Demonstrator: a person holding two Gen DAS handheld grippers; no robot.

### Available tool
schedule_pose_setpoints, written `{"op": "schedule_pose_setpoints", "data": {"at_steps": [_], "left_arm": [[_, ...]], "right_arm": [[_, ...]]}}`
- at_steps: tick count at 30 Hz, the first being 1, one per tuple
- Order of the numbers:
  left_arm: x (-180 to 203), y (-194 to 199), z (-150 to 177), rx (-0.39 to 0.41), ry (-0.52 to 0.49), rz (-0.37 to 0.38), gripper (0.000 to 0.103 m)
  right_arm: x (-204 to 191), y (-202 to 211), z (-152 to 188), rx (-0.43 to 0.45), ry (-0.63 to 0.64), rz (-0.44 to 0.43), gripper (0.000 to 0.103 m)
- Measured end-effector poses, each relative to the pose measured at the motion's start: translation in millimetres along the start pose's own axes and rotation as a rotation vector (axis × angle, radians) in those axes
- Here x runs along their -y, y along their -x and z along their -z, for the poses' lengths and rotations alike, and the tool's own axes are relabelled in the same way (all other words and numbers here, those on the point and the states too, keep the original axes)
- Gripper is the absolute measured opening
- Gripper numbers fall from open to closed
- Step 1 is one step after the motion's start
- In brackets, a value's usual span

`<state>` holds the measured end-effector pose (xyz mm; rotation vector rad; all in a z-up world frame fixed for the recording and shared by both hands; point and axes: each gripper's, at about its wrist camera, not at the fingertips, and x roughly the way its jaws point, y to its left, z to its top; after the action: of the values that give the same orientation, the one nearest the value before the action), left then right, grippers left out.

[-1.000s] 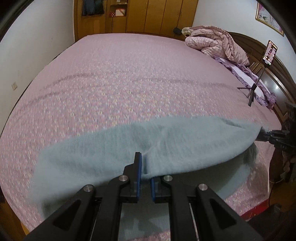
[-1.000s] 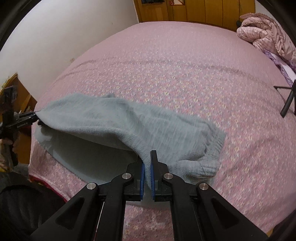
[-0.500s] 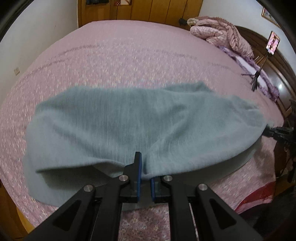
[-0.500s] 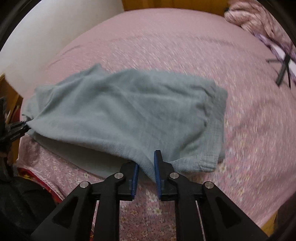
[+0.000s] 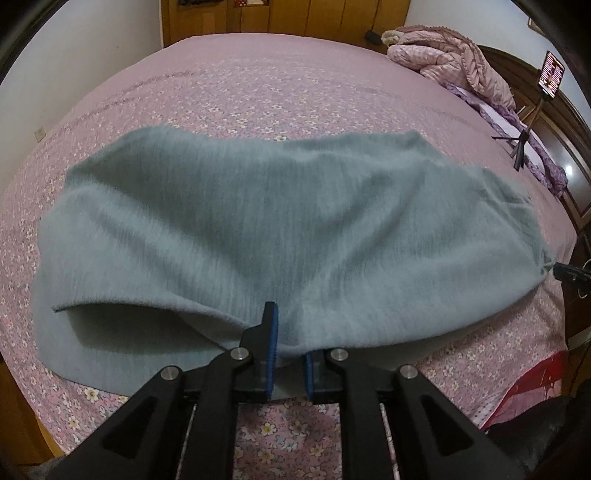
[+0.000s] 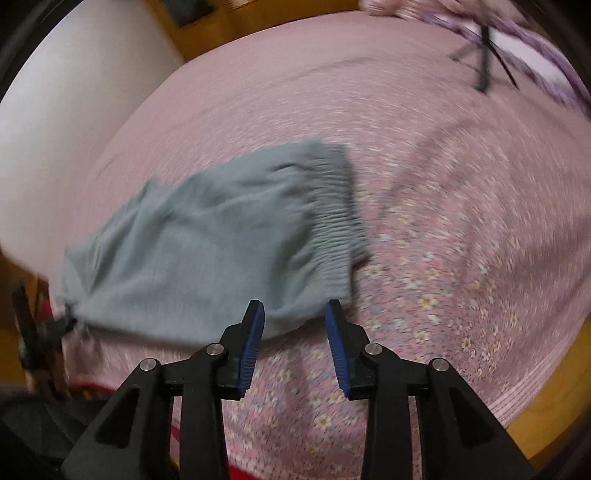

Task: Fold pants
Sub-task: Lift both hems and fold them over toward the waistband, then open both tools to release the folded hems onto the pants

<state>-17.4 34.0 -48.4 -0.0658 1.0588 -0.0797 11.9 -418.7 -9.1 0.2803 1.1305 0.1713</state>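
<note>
The grey-green pants [image 5: 288, 229] lie folded over on the pink flowered bed, spread wide in the left wrist view. My left gripper [image 5: 290, 354] has the near edge of the top layer between its blue pads, with a small gap between the jaws. In the right wrist view the pants [image 6: 221, 243] show their ribbed waistband [image 6: 332, 221] at the right. My right gripper [image 6: 295, 332] is open and empty, just in front of the near edge of the pants. The left gripper's tip [image 6: 62, 325] shows at the pants' far left corner.
A pink quilt [image 5: 450, 55] is heaped at the bed's far right by the dark headboard. A phone on a tripod [image 5: 524, 144] stands on the bed at the right; the tripod [image 6: 484, 62] also shows in the right wrist view. Wooden wardrobes [image 5: 288, 16] line the far wall.
The top layer was carried forward and laid down over the lower layer. My right gripper opened, let go of the pants and pulled back. My left gripper's jaws have loosened a little.
</note>
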Motion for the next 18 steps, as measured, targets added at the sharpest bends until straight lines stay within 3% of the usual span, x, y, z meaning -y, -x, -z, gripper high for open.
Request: {"op": "schedule_pose_setpoints", "data": {"at_steps": [4,9,12,15,18], "left_arm": [[2.6,0.4,-0.4,0.002,-0.007,-0.005,0.011],[3.8,2.3,-0.2,0.010,-0.008,-0.018,0.011],[6.7,4.8,-0.6,0.015,-0.020,-0.032,0.011],[7.5,5.8,0.3,0.017,-0.022,-0.038,0.011],[5.4,10.4,-2.2,0.029,-0.007,-0.033,0.006]], "right_arm": [[21.1,-11.6,-6.4,0.006,-0.097,0.054,0.035],[22.1,-26.0,-5.5,-0.067,-0.134,-0.018,0.035],[17.4,-26.4,-7.9,-0.068,-0.123,0.020,0.023],[-5.1,-16.4,-17.2,-0.024,-0.095,0.018,0.022],[-23.3,9.2,-41.6,0.077,-0.036,0.009,0.022]]}}
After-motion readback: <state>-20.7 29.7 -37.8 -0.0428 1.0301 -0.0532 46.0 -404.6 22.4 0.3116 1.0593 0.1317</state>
